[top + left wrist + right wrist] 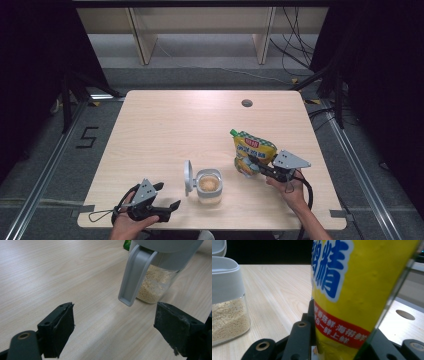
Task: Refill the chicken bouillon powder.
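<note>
At the left, the left gripper (pixel 167 209) rests low at the near edge of the table (pixel 165 125), held in a hand (pixel 127 225), and its two black fingers (pixel 58 331) stand spread wide with nothing between them, just bare wood. Just beyond the fingertips and a little to their right sits the jar (pixel 209 186), a clear container with a grey rim, partly filled with pale beige granules (pixel 152 286); its grey lid (pixel 188 177) is flipped open and stands up on the side facing these fingers, and in the left gripper view the lid's edge hangs close ahead of the gap between them without touching either one. Farther right, the right gripper (pixel 253 162) is held in the other hand (pixel 292 192), and its fingers (pixel 299 340) pinch the lower part of a yellow pouch (pixel 254 151), one on each side, pressing into its printed face. The pouch stands upright in that grip, its green cap (pixel 233 132) at the top corner away from the fingers. The jar lies off the fingertips' left, near the pouch but apart from it.
</note>
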`<state>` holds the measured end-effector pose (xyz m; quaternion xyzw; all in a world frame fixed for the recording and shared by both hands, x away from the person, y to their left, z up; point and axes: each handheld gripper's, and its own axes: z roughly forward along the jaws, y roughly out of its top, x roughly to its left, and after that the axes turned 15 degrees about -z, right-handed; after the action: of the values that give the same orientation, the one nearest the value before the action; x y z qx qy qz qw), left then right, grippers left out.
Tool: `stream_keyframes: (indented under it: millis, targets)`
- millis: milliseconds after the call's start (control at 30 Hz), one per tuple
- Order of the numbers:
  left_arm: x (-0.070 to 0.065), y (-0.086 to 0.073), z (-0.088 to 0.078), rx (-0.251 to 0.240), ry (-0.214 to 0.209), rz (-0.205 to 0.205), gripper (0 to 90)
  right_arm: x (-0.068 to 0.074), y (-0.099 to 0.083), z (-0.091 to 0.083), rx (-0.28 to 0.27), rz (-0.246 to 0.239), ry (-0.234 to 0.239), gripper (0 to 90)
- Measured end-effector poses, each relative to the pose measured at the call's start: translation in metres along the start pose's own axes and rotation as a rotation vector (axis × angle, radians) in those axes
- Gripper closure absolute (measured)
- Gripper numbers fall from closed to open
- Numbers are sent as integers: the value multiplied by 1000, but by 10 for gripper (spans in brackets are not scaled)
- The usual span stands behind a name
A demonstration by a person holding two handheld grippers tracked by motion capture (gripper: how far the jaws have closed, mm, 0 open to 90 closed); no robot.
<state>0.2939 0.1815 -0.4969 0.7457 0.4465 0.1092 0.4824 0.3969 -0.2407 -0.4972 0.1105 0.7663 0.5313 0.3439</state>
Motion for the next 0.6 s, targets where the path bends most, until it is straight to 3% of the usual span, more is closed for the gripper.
stream_keyframes:
  millis: [67, 233, 267, 367, 433, 500, 533, 567, 600]
  targets:
    - [0, 0, 0, -6, 0, -8, 158, -1, 0, -1, 0, 11, 16, 734]
    - [-1, -1, 0, -1, 1, -16, 158, -1, 2, -4, 9, 26, -4, 677]
    - [0, 0, 0, -1, 1, 0, 158, -1, 2, -5, -5, 50, -4, 648]
    - [0, 0, 0, -6, -1, -9, 158, 0, 6, -12, -6, 119, 11, 589]
    - [0, 0, 0, -5, 0, -8, 158, 1, 8, -15, -6, 97, -6, 565]
    - [0, 0, 0, 2, 1, 1, 158, 3, 9, -19, -11, 125, -33, 511]
    - [0, 0, 0, -2, -2, -1, 158, 5, 11, -21, 11, 156, -35, 486]
    - [0, 0, 0, -3, -1, -2, 158, 3, 11, -22, 18, 152, -29, 447]
    - [0, 0, 0, -3, -1, -3, 157, 5, 12, -25, 39, 195, -36, 418]
